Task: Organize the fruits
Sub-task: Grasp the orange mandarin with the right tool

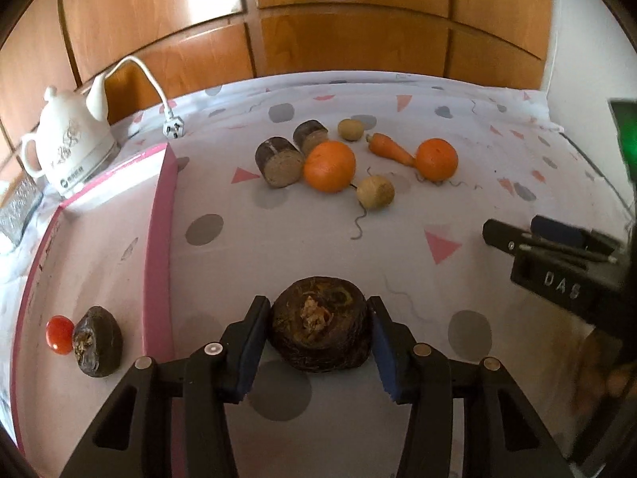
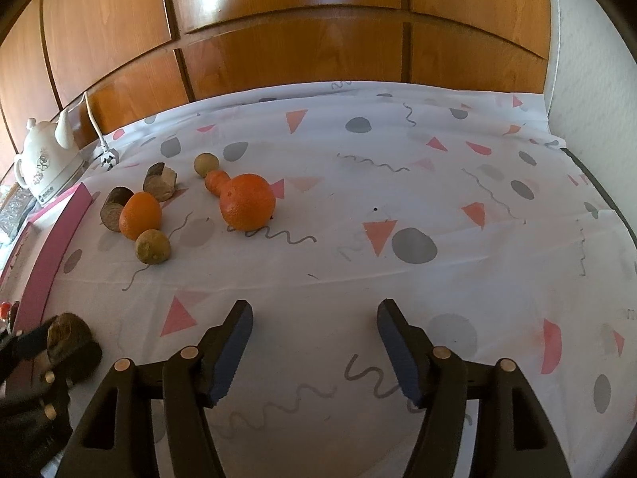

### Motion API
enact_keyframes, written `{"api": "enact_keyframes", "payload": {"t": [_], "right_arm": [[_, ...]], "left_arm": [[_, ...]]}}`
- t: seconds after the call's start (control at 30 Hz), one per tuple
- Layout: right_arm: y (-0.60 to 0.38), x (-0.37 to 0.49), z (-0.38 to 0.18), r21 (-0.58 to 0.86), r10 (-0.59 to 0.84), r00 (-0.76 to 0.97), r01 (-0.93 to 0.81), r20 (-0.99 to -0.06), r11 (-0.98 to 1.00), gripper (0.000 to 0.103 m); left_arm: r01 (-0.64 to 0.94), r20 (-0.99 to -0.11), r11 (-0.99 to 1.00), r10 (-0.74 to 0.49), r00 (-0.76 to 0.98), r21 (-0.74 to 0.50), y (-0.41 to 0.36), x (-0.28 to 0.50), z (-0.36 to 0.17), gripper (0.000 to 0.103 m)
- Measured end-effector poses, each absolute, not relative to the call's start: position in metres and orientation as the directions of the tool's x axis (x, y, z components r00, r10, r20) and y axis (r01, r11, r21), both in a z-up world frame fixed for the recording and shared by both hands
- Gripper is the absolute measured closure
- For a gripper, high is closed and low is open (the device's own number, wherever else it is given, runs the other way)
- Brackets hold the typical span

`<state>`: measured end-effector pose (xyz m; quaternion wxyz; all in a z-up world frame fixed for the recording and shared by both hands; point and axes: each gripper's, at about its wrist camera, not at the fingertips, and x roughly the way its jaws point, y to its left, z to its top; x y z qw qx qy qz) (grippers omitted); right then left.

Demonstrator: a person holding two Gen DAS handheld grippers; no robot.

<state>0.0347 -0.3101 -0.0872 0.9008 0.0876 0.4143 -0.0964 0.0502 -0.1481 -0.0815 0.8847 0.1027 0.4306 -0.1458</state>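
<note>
My left gripper [image 1: 318,326] is shut on a dark brown round root [image 1: 320,324], held low over the tablecloth just right of the pink box [image 1: 159,239]. The box holds a small red tomato [image 1: 59,334] and another dark root piece [image 1: 97,342]. Farther back lie two oranges [image 1: 329,166] [image 1: 436,159], a carrot [image 1: 390,149], two cut dark root pieces [image 1: 280,162] [image 1: 310,135] and two small pale round ones [image 1: 375,191] [image 1: 350,129]. My right gripper [image 2: 314,342] is open and empty over the cloth; the nearer orange [image 2: 247,207] lies ahead to its left.
A white ceramic kettle [image 1: 67,147] with cord and plug [image 1: 174,129] stands at the back left behind the box. A wooden cabinet wall [image 1: 318,20] runs behind the table. A white wall [image 2: 589,59] bounds the right side.
</note>
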Motion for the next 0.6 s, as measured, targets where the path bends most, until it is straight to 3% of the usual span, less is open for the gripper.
{"api": "enact_keyframes", "payload": {"t": [0.13, 0.27, 0.6], "right_arm": [[-0.309, 0.037, -0.085, 0.061, -0.096, 0.625, 0.224, -0.775, 0.973, 0.036], [-0.308, 0.045, -0.079, 0.078, -0.046, 0.627, 0.168, -0.778, 0.983, 0.044], [-0.298, 0.107, -0.066, 0.092, -0.001, 0.634, 0.114, -0.773, 0.989, 0.044]], "left_arm": [[0.338, -0.783, 0.941, -0.191, 0.593, 0.026, -0.144, 0.050, -0.083, 0.053], [0.338, -0.777, 0.941, -0.198, 0.597, 0.020, -0.143, 0.050, -0.084, 0.053], [0.338, -0.770, 0.941, -0.204, 0.604, 0.017, -0.142, 0.048, -0.085, 0.053]]}}
